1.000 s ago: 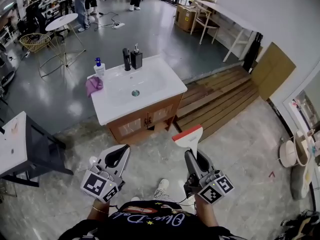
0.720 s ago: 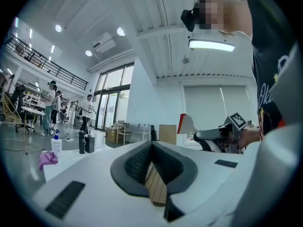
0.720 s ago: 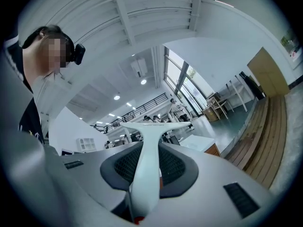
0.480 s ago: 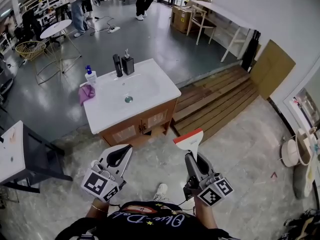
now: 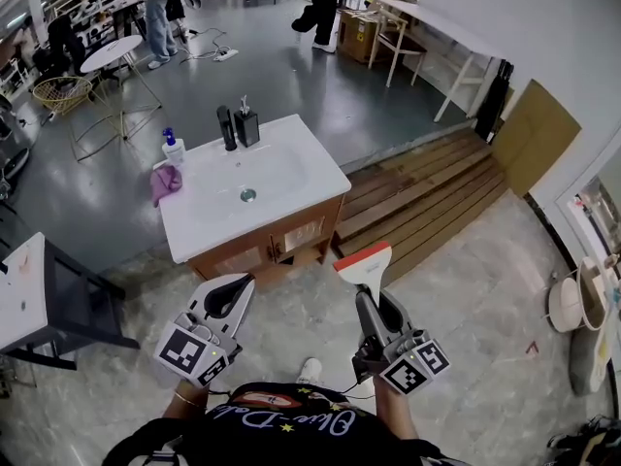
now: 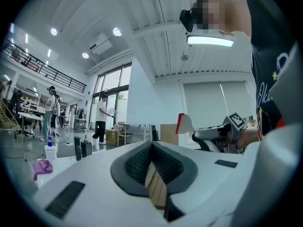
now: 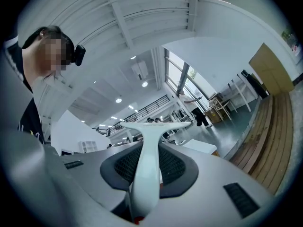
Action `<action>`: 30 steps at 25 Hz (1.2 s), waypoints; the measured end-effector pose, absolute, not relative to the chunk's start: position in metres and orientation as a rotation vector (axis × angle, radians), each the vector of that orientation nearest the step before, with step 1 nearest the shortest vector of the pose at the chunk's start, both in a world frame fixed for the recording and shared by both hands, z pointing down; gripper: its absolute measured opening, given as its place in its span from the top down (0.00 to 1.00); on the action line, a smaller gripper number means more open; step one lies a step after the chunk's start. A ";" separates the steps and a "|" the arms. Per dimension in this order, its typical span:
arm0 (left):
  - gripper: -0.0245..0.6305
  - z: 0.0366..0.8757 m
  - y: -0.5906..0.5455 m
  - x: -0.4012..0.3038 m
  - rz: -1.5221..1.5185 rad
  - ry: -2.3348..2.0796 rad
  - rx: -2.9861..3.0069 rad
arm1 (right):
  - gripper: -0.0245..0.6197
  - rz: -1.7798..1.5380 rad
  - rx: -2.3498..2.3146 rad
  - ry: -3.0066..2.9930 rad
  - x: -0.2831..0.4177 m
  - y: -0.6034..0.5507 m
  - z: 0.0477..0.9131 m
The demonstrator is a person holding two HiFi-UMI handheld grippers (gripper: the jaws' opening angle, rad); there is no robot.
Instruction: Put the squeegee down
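Observation:
My right gripper (image 5: pixel 373 302) is shut on the handle of a white squeegee (image 5: pixel 366 263), whose red blade edge points forward and up. In the right gripper view the squeegee (image 7: pixel 148 150) runs straight out between the pads of that gripper (image 7: pixel 150 170). My left gripper (image 5: pixel 231 295) hangs level beside it with its tips together and nothing in them. The left gripper view shows the left gripper (image 6: pixel 152 148) with only floor planks behind the slit, and the squeegee (image 6: pixel 184 124) off to the right. A white sink counter (image 5: pixel 312 184) on a wooden cabinet stands ahead of both.
On the counter are a black faucet (image 5: pixel 226 127), a soap dispenser (image 5: pixel 246 124), a blue-capped bottle (image 5: pixel 174 148) and a purple cloth (image 5: pixel 165 181). Wooden planks (image 5: pixel 427 192) lie to the right, a dark table (image 5: pixel 68 294) at left, a white pail (image 5: pixel 563 304) far right.
The sink cabinet has shifted left and slightly nearer in the head view as both grippers moved on. A person at the back has walked to the right. The grip on the squeegee is unchanged.

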State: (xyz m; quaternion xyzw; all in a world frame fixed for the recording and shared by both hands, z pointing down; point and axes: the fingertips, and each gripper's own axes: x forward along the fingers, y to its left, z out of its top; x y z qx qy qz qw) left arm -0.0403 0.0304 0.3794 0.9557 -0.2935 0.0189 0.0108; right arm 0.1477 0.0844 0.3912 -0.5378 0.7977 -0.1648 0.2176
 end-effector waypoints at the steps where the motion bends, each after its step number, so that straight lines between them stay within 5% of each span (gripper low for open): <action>1: 0.95 0.379 0.029 -0.040 0.060 -0.925 2.979 | 0.79 -0.457 -1.485 2.213 0.149 0.082 0.391; 30: 0.95 0.370 0.030 0.030 0.064 -0.910 3.022 | 0.79 -0.420 -1.437 2.222 0.201 0.082 0.388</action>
